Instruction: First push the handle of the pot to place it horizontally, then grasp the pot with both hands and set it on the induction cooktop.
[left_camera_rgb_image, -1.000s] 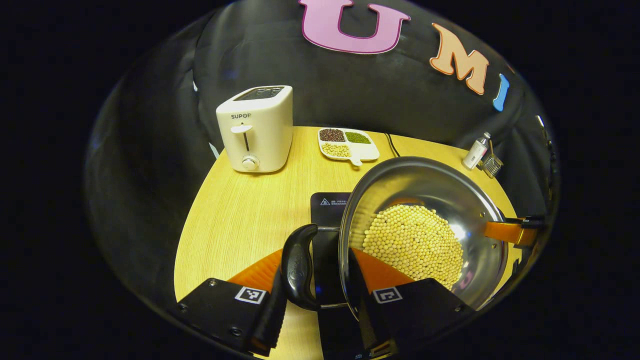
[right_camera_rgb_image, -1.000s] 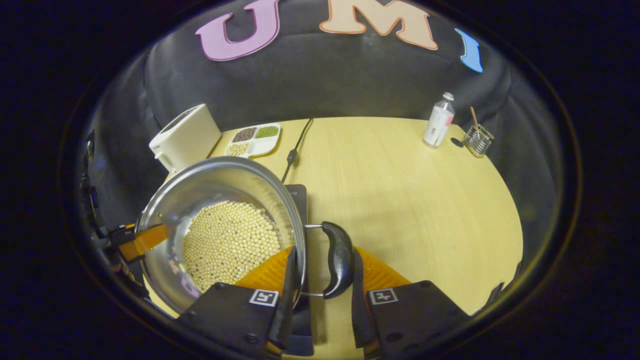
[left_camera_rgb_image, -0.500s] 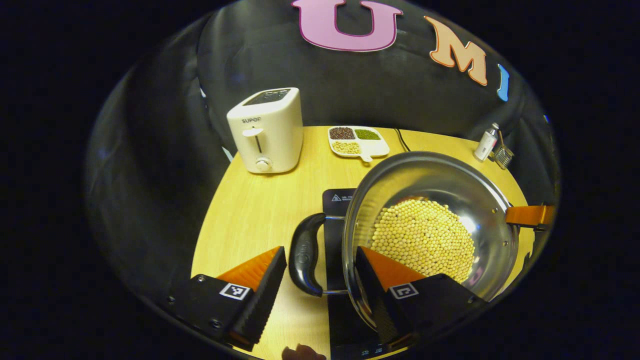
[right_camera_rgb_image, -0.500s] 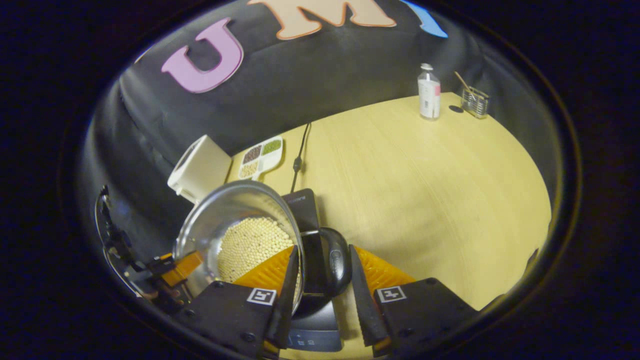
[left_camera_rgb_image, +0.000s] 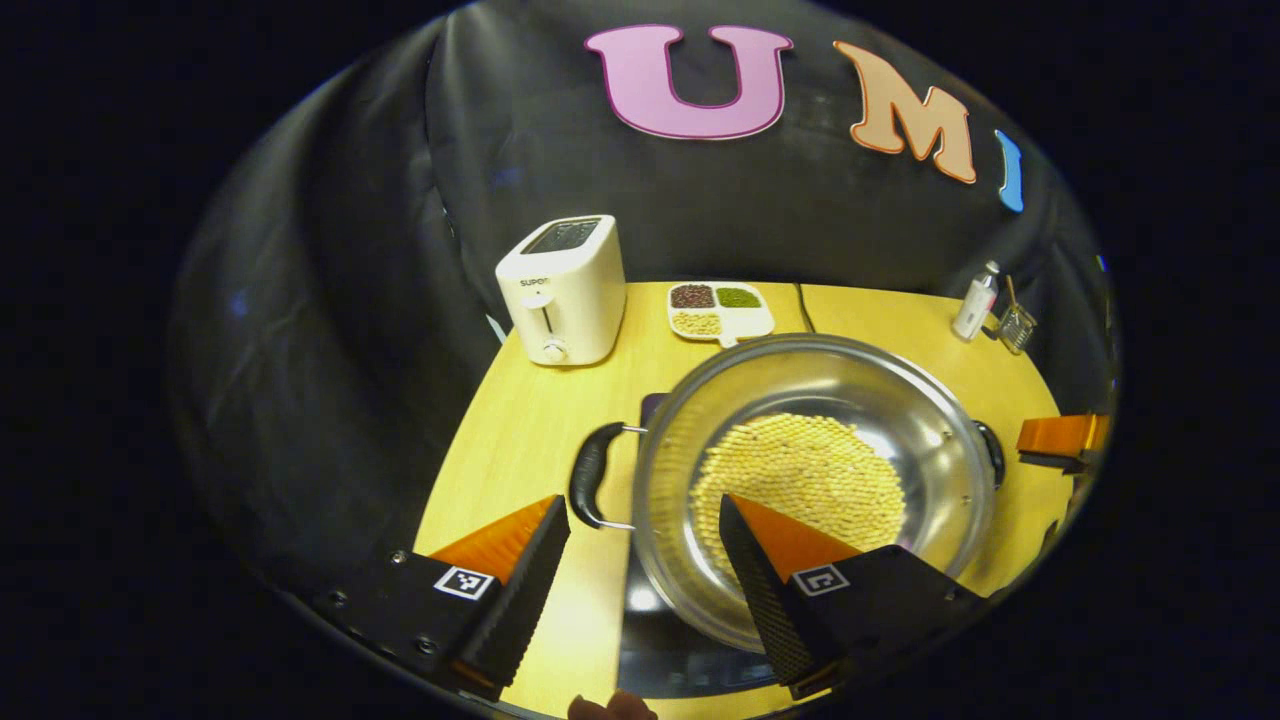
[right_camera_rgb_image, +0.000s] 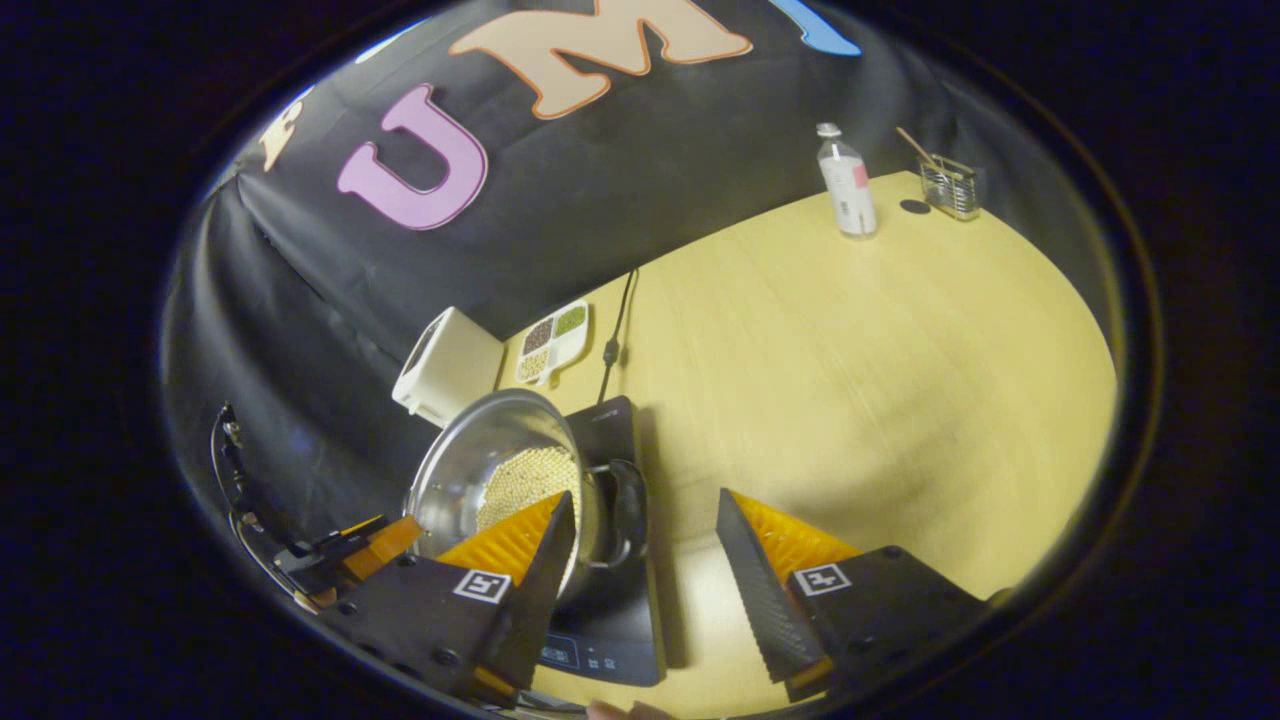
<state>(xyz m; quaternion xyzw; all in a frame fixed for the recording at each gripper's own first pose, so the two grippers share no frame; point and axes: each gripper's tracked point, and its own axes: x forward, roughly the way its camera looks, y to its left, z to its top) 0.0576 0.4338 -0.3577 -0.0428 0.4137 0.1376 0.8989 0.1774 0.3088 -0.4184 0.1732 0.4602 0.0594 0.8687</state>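
Both grippers, left and right, let go of the pot handles, fingers spread, pulled back; pot now level on induction cooktop.

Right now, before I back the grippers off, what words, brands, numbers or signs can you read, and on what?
No text can be quoted with confidence.
Toaster: a short brand word on its front, too small to read reliably.
Induction cooktop: control marks along its near edge, blurred.
Bottle: a label, too small to read.
Left gripper and right gripper: square coded tags, no words.
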